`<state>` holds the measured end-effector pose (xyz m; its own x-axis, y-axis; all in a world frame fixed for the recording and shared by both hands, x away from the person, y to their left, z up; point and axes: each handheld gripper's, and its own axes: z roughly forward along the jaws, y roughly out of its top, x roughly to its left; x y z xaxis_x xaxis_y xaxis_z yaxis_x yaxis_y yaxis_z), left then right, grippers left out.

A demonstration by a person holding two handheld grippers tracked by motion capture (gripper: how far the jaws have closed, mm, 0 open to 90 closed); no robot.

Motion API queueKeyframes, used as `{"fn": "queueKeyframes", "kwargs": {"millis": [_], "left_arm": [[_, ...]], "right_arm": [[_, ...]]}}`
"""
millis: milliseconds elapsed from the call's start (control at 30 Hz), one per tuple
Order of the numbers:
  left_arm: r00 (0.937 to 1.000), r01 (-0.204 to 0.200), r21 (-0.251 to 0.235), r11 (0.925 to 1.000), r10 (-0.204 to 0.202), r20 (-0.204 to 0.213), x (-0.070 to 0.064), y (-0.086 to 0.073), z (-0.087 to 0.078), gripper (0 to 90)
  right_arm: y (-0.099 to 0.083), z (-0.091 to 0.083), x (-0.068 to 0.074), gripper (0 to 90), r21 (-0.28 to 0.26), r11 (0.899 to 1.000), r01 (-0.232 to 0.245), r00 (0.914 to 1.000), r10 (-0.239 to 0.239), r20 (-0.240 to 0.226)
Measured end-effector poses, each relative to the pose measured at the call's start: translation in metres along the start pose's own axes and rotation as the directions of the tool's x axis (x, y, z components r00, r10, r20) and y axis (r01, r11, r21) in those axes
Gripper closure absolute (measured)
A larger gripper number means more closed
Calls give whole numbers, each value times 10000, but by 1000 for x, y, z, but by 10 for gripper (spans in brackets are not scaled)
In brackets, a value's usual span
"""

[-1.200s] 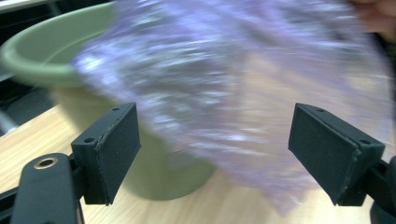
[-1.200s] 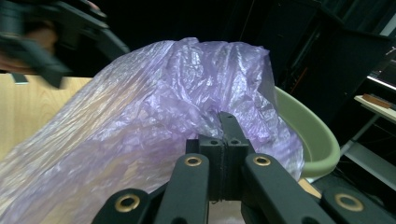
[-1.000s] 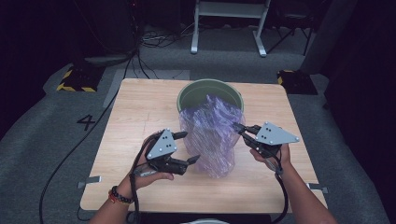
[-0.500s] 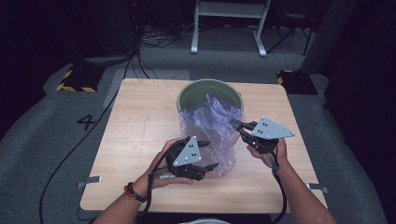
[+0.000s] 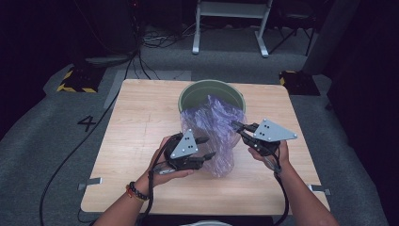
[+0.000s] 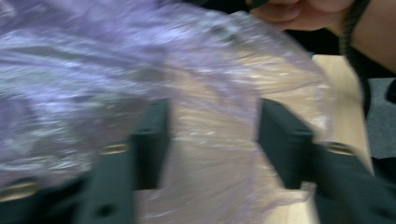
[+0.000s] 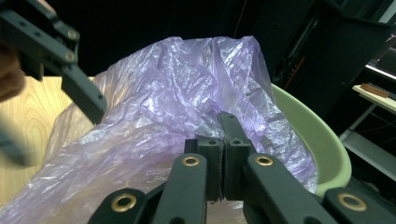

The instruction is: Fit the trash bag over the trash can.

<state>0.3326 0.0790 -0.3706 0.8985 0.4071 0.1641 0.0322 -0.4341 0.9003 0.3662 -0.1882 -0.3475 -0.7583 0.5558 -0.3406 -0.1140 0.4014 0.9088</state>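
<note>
Wooden table (image 5: 141, 122), purple bag (image 5: 214, 129) between hand-held grippers

The counter (image 5: 141, 117) under the tongs is a pale wood-grain board with rounded corners, held by small metal brackets (image 5: 89, 181) at its near edges. It stands on grey carpet (image 5: 42, 155); to the left of the tongs a black figure 4 (image 5: 87, 123) is marked on the floor. Beyond the tongs, past the counter's far edge, a white metal frame (image 5: 230, 23) stands on two feet, with loose black cables (image 5: 160, 40) trailing before it. Two low dark blocks flank the far corners, the left one (image 5: 75, 80) edged in yellow-and-black stripes, the right one (image 5: 297, 81) perhaps the same, though dim. The room behind lies in darkness, light falling mainly on the counter.
</note>
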Motion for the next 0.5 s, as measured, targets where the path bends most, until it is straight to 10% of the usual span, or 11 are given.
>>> {"fn": "queueKeyframes", "kwargs": {"millis": [100,333,500], "left_arm": [[9989,100,-14,9999,-100,460,-8,3,2,195],[10000,22,350,9994,-21,-14,-22,9,21,160],[9946,-168,748,9971,243,-1012,-15,9,29,562]], "right_arm": [[1,3,2,897,101,9999,79,9999,-80,85],[5,7,5,899,137,9998,136,9998,-137,111],[7,6,7,899,16,10000,84,10000,-84,-28]]}}
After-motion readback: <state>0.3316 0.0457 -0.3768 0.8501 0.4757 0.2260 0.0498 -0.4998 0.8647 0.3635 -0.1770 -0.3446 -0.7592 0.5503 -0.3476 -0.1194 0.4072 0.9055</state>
